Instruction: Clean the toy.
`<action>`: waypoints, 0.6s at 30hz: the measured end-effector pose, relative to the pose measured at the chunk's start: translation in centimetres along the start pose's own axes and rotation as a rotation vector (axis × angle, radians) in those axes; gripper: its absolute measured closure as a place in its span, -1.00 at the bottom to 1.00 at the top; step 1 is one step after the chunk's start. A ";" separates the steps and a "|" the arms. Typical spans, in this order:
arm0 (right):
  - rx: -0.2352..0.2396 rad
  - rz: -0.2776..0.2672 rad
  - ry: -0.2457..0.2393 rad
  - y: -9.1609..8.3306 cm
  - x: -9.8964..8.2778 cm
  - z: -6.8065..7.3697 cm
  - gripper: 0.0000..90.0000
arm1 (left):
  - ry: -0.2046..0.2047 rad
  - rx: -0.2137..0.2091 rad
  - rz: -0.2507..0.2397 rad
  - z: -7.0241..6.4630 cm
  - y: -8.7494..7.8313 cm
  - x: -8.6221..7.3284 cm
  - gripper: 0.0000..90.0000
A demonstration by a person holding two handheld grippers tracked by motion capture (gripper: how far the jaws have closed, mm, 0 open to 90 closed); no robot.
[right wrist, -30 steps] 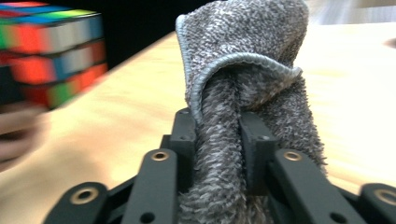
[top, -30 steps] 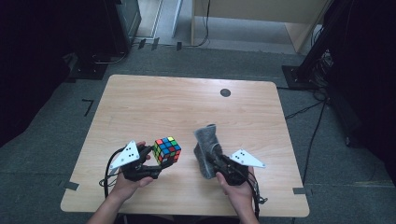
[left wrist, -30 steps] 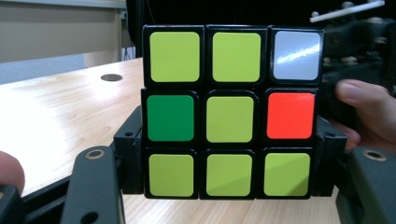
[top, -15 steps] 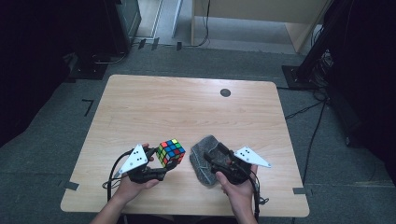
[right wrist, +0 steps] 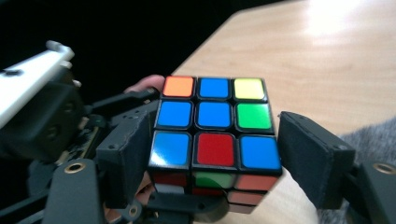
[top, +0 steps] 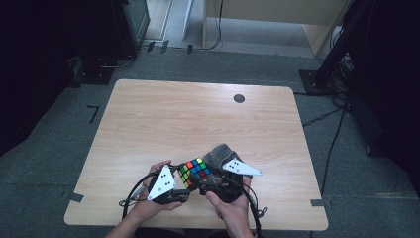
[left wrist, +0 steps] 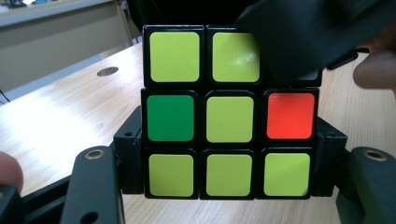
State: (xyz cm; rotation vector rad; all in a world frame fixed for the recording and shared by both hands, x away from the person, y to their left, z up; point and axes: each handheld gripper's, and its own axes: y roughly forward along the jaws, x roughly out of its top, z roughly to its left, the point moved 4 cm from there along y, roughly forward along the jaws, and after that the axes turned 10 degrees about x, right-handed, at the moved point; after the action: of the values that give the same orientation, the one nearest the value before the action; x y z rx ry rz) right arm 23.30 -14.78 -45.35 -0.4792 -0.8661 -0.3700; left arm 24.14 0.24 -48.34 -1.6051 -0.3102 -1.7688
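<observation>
Item: puzzle cube [top: 194,172], held just above the near edge of the surface [top: 198,114], between my two hands. My left tongs [left wrist: 227,154] clamp it across its lower layer, pads pressed to both sides (yellow face toward their camera). My right tongs [right wrist: 212,161] have just been opening; the cube sits between their jaws, the left pad at its side, the right pad standing clear of it. Grey cloth [top: 221,152] lies just behind the cube, beside my right hand [top: 233,208].

Cube [top: 194,171] between both grippers above table's [top: 198,114] near edge, cloth [top: 220,152] apparently just behind
</observation>
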 end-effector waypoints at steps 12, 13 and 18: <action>-0.124 0.023 -0.044 0.7 -1.0 1.0 -0.24 | 0.079 0.026 0.037 -0.8 0.3 0.4 -0.36; -0.129 0.030 -0.051 0.8 -1.1 1.0 -0.24 | 0.086 0.029 0.036 -0.8 0.3 0.5 -0.37; -0.134 0.045 -0.075 0.9 -1.1 1.1 -0.24 | 0.073 0.018 0.028 -0.5 0.1 0.6 -0.28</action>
State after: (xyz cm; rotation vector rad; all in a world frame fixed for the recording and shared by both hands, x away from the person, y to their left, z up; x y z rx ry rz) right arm 22.39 -13.27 -45.89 -0.6387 -0.9048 -0.3719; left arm 23.83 -0.37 -47.90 -1.5207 -0.2671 -1.7935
